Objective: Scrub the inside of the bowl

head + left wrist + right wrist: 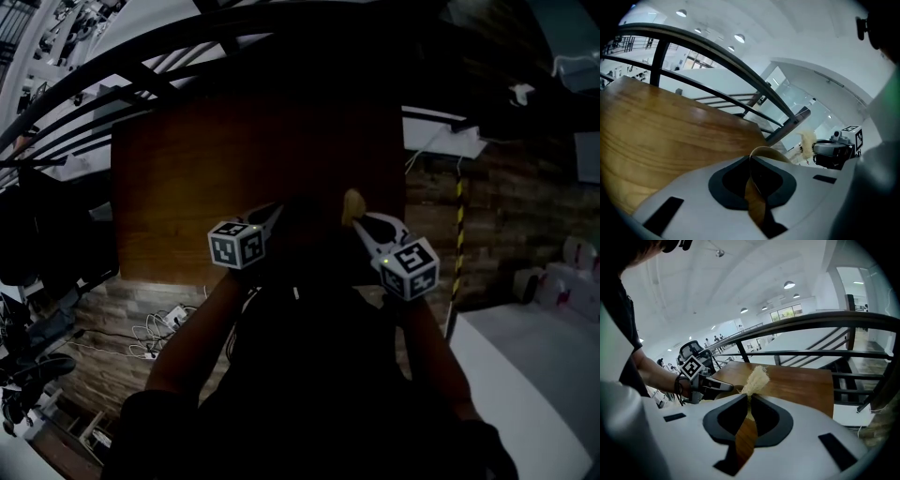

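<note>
Honestly, I'd say the scrubbing has not begun yet. My left gripper (751,161) has its jaws pressed together on the thin tan rim of the bowl (764,149), holding it over the near part of the wooden table (656,126). My right gripper (749,399) is clamped on a pale, fibrous scrubber (757,377), whose tuft sticks out past the tips. Both tools are loaded, so the pick-up part looks finished. What's left, as I judge it, is everything that matters: bringing the scrubber down into the bowl and working it round the inner wall.

From the head view I get only the layout: both marker cubes side by side over the table, and the scrubber (353,204) as a yellowish spot at the right gripper's tip. The picture is so dark there that I can't make out the bowl between them. Only the left gripper view shows the pinch on the rim. It also catches the scrubber off to the right, apart from the bowl. In the right gripper view the fibres are sharp, with the left gripper close beside them
</note>
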Action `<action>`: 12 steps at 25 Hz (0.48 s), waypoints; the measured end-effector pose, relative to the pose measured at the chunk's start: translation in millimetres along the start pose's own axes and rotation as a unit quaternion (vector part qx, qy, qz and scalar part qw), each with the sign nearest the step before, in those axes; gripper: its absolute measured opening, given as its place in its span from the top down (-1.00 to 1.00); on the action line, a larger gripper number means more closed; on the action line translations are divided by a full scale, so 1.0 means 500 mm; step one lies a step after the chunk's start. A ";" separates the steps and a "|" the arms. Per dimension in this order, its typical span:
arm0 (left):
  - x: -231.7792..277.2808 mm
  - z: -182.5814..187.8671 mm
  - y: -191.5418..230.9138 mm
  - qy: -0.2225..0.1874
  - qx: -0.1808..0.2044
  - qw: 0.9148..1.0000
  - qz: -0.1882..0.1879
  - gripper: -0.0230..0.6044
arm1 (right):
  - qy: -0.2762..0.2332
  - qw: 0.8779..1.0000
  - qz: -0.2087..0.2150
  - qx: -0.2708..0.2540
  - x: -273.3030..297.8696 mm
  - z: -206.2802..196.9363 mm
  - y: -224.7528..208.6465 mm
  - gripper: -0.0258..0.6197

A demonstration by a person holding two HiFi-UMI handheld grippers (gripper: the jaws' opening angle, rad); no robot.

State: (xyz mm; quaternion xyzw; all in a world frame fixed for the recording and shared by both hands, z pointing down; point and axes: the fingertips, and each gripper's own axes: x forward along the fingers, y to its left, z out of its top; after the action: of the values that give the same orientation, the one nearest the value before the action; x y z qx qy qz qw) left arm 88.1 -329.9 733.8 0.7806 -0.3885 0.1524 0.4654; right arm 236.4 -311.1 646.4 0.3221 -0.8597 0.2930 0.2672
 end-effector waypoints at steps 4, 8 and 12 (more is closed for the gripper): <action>0.042 -0.019 0.035 0.005 0.010 1.000 0.021 0.91 | 0.004 1.000 0.017 0.019 0.015 -0.020 -0.041 0.81; 0.082 -0.040 0.060 0.007 0.016 1.000 0.023 0.91 | 0.025 0.999 0.030 0.029 0.026 -0.038 -0.061 0.81; 0.099 -0.053 0.090 0.004 0.012 0.999 0.035 0.91 | 0.036 0.998 0.038 0.026 0.037 -0.038 -0.082 0.81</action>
State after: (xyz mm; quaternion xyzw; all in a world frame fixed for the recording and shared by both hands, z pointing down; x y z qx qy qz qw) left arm 89.8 -342.6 804.4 0.7713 -0.4118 0.1760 0.4522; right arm 258.8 -331.3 684.9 0.2857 -0.8533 0.3362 0.2781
